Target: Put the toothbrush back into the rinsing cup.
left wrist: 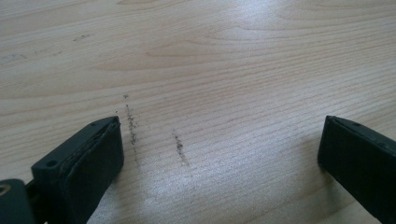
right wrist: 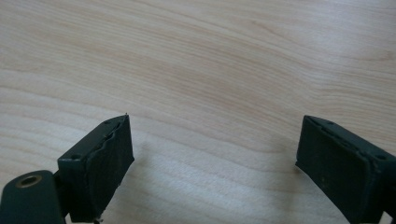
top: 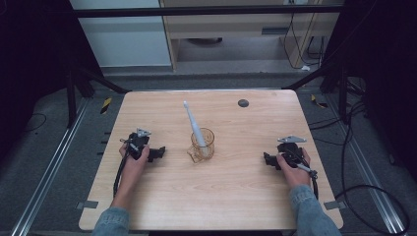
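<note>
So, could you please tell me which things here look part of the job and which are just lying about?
Likely the job:
- white toothbrush standing in the clear amber glass cup
- left hand-held gripper and right hand-held gripper, both open

Lying about:
- small dark round disc on the light wooden table

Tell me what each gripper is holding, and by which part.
Nothing is held. The left gripper and right gripper are open over bare table; the toothbrush stands in the cup.

Pale wood-grain table (top: 236, 187) with a soft sheen; clear amber glass cup (top: 206, 142).
</note>
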